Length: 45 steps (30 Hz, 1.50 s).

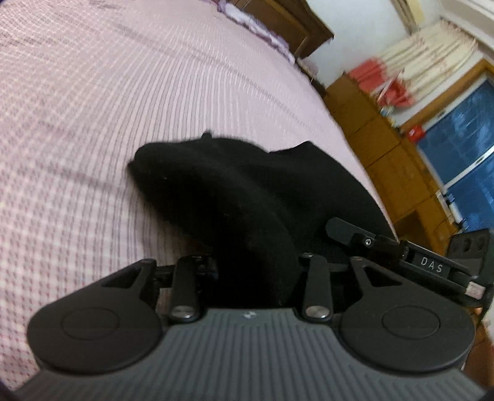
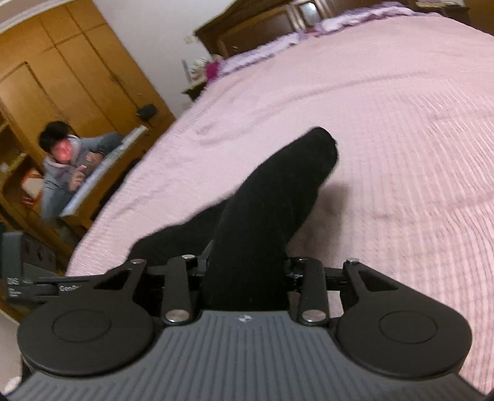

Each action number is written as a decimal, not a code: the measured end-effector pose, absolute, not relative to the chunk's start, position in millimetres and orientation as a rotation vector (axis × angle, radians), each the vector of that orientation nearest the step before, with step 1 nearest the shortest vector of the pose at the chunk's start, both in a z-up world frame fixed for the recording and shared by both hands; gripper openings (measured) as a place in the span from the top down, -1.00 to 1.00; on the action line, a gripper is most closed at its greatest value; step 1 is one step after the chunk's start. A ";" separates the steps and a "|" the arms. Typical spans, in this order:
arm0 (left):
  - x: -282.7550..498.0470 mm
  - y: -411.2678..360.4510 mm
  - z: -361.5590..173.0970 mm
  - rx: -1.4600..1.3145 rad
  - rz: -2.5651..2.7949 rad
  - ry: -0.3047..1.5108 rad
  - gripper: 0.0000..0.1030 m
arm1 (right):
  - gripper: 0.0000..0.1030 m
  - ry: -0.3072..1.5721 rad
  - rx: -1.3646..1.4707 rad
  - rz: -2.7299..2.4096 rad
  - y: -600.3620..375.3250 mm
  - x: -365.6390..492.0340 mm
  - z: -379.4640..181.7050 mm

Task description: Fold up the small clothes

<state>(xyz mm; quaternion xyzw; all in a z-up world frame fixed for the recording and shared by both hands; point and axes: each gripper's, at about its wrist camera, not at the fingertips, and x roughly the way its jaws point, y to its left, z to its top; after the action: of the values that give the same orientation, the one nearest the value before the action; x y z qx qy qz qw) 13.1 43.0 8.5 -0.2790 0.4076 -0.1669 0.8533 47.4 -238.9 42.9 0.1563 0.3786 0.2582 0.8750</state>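
A small black sock-like garment [image 1: 231,191] is lifted off the pink checked bedspread [image 1: 92,108]. My left gripper [image 1: 256,271] is shut on one end of it, and the cloth hides the fingertips. My right gripper [image 1: 401,246] comes in from the right at the garment's other end. In the right wrist view the same garment [image 2: 278,197] rises from my right gripper [image 2: 247,271], which is shut on it with fingertips covered. Its rounded free end hangs above the bedspread [image 2: 401,123]. My left gripper [image 2: 46,283] shows at the left edge.
A person [image 2: 68,166] sits by the wooden wardrobe [image 2: 77,71] beyond the bed's left edge. The headboard [image 2: 253,24] and pillows lie at the far end. Wooden cabinets [image 1: 379,148] and a window [image 1: 463,138] stand past the bed's right edge.
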 end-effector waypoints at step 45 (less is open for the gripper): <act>-127.4 -19.4 0.1 -0.163 0.071 0.803 -0.84 | -1.00 0.659 0.206 0.287 -235.3 -107.1 -22.2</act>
<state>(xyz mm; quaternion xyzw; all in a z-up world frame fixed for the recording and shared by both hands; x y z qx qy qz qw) -127.4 -19.4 0.1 -0.0793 0.3903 0.0347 0.9166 -107.1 -235.3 -22.2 0.1009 0.3217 0.1403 0.9309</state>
